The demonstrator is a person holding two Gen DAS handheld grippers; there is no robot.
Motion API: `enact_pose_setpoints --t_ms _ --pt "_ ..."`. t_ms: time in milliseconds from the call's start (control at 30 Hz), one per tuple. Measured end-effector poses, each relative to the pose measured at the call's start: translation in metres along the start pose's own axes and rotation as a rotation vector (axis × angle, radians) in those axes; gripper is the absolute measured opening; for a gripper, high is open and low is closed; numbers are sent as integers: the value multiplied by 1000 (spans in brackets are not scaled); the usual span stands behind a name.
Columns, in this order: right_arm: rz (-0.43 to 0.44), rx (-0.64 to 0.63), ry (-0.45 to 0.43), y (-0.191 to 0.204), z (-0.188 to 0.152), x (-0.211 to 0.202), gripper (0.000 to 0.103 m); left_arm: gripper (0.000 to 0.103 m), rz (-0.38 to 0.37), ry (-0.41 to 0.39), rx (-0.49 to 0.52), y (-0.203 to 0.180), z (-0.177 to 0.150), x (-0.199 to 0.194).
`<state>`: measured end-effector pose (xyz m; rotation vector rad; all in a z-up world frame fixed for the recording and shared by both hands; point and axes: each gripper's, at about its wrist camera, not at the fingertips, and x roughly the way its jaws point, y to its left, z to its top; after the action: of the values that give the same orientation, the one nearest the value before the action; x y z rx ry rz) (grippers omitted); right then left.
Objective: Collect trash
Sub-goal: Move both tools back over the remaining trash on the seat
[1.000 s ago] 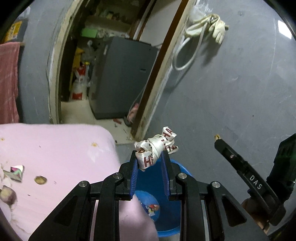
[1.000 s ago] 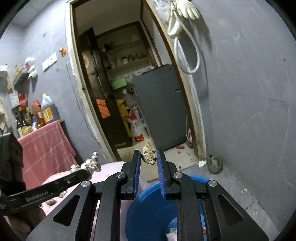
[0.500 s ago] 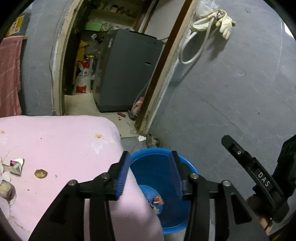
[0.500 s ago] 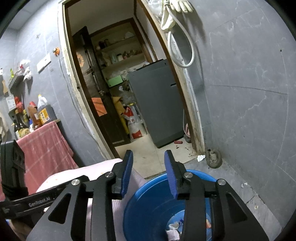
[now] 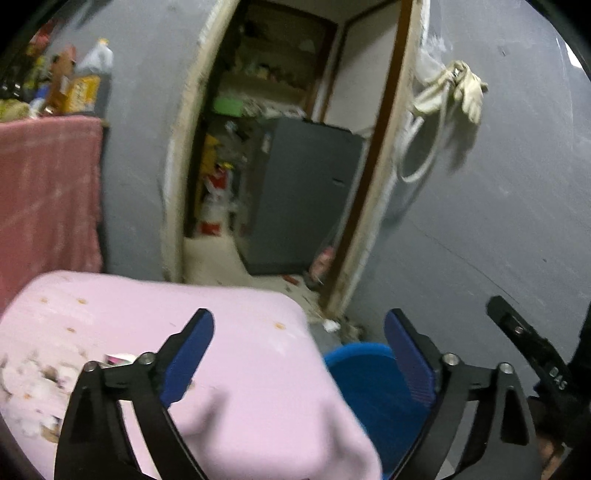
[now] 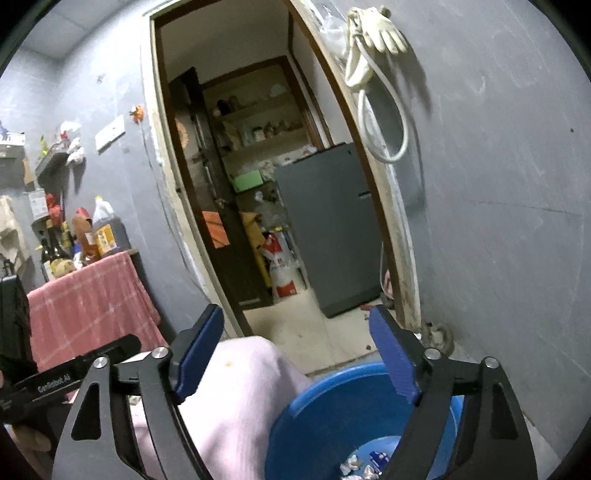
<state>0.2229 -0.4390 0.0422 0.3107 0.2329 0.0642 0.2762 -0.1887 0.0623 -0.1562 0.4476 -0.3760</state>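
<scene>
Left tool (image 5: 298,334) and right tool (image 6: 296,325) both opening wide, nothing between pads; crumpled wrappers (image 6: 364,469) lie in blue basin (image 6: 314,413) beside pink-covered tabletop (image 5: 240,369) corner; more scraps (image 5: 33,373) at its left edge

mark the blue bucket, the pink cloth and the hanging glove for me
blue bucket (image 6: 332,413): right wrist view, inner wall below the rim.
pink cloth (image 5: 258,369): left wrist view, bare top near its corner.
hanging glove (image 6: 388,31): right wrist view, the glove's palm, up on the grey wall.
</scene>
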Motion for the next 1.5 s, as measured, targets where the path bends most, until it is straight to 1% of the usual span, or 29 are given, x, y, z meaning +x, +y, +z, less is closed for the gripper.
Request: enact_pose_setpoints --t_ms 67,133,267,333,500,667,833,1000,1133,1367,1500 --pt "8 -12 -16 7 1 -1 96 94 22 -31 5 6 1 -9" --pt "16 -27 -37 16 2 -1 102 94 40 -48 10 12 4 -14" --pt "34 -66 -71 33 3 -4 103 95 72 -73 5 26 3 -27" --pt "39 -87 -87 42 4 -5 103 101 97 -82 2 34 1 -33" --pt "66 -137 -133 66 5 -9 103 101 149 -118 0 56 1 -54" --pt "89 -159 -171 90 1 -9 103 101 192 -151 -8 79 1 -75" --pt "120 -186 -183 114 -7 -7 103 101 233 -178 -11 98 1 -93" --pt "143 -248 -163 137 -17 0 103 101 256 -176 1 117 -6 -104" --pt "161 -280 -130 148 -27 8 103 101 275 -153 -1 128 -18 -105" --pt "184 -316 -41 159 -43 28 103 101 280 -82 -15 148 -37 -94" --pt "193 -334 16 165 -52 38 103 101 303 -31 -6 152 -47 -84"
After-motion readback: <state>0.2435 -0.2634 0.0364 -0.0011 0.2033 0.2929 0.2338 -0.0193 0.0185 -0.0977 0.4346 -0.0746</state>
